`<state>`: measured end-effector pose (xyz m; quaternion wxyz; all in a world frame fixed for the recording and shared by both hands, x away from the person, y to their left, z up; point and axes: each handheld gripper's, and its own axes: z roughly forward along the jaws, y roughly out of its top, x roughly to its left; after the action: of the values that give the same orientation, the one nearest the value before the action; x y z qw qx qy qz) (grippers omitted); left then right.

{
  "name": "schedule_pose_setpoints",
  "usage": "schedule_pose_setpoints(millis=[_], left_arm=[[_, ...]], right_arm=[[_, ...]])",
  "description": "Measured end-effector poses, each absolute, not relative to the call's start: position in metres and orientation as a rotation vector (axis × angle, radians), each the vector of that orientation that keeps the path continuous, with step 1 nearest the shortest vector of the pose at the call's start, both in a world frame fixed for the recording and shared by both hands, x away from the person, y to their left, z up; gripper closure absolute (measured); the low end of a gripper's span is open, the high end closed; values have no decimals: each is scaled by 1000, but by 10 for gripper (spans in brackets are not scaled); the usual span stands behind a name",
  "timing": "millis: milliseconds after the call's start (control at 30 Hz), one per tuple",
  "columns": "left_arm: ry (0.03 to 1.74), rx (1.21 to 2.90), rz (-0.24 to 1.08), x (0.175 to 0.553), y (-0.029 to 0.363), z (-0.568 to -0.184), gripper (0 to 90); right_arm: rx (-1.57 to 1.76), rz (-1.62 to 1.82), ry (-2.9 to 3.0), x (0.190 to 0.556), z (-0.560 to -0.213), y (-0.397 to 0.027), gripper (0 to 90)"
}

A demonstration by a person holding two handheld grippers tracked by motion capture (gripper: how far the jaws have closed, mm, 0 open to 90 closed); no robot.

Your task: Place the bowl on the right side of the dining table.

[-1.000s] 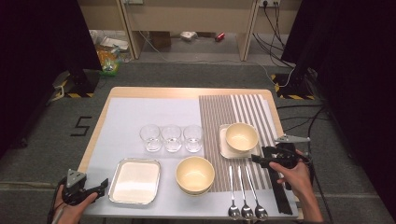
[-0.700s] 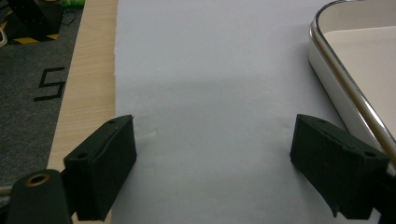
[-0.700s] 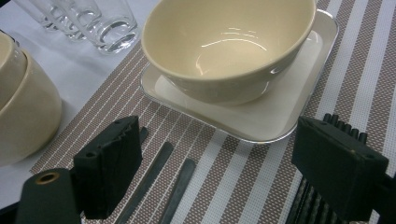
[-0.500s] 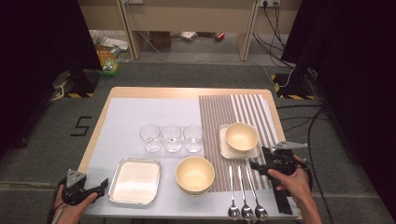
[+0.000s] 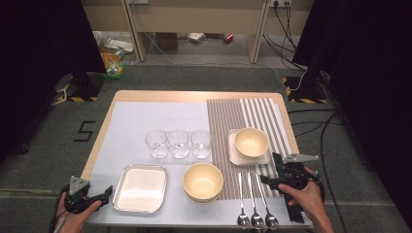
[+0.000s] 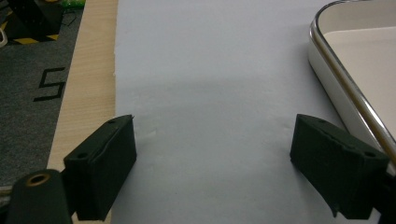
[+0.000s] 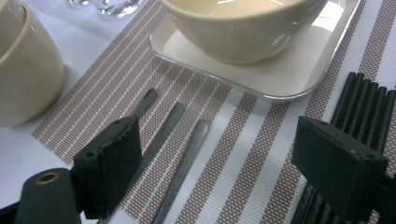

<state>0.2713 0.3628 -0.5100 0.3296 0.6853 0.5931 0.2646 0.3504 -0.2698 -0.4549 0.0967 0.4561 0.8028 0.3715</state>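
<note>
- Right gripper [image 5: 270, 179]: jaws wide, nothing held, now nearer table's near edge, over spoons [image 5: 253, 196].
- Left gripper [image 5: 104, 194]: released, unmoved at near-left edge, open mat beyond, tray [image 5: 140, 188] to its right.

One readable mark: a black digit "5" [image 5: 85, 131] on the grey floor [image 5: 43, 160], left of the table [image 5: 104, 133], about level with its middle. Same "5" [image 6: 50, 84] shows in the left gripper view, again on the floor beside the table's wooden edge. Yellow-and-black hazard stripes [image 5: 75, 98] run along a dark base on the floor past the table's far left corner; a second striped strip [image 5: 299, 100] lies past the far right corner. No brands or labels legible on anything on the table.
</note>
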Motion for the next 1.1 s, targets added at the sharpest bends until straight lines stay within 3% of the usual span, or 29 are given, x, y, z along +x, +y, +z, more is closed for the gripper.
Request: schedule_pose_setpoints(millis=[1100], left_arm=[[1558,1790,697,272,362,-510,135]], right_arm=[[1292,1036,2451,331,-464,-266,186]])
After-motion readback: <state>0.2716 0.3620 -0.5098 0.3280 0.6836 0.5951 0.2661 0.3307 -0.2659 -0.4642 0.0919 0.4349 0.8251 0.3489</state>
